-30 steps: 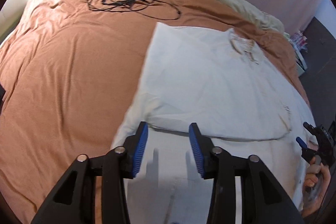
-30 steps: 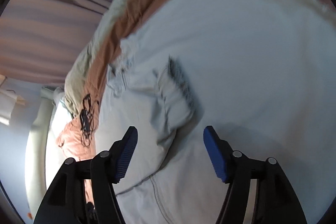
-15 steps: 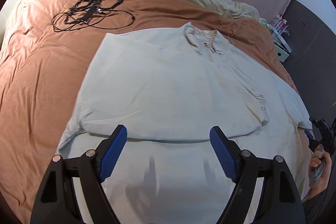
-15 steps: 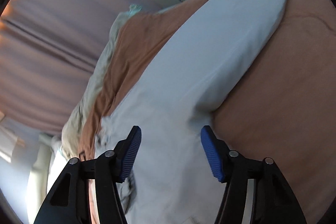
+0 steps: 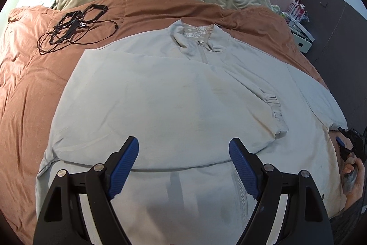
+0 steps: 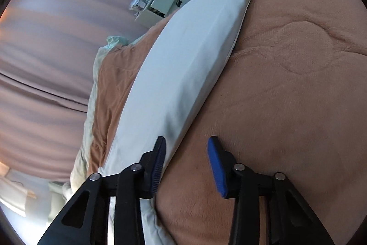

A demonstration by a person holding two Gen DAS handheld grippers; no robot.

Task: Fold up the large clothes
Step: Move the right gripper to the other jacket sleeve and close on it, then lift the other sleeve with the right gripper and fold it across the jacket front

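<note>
While the pale grey jacket (image 5: 160, 93) lies flat on the bed's orange blanket (image 5: 29, 75), its collar points far and its hem near. Left tongs (image 5: 183, 153) hover wide above it, empty; right tongs (image 6: 187, 153) have just been narrowing, gripping nothing, at the far-right sleeve edge.

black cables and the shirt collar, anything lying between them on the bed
Nothing lies there. In the left wrist view only bare orange blanket runs from the black cables to the collar of the pale shirt.
</note>
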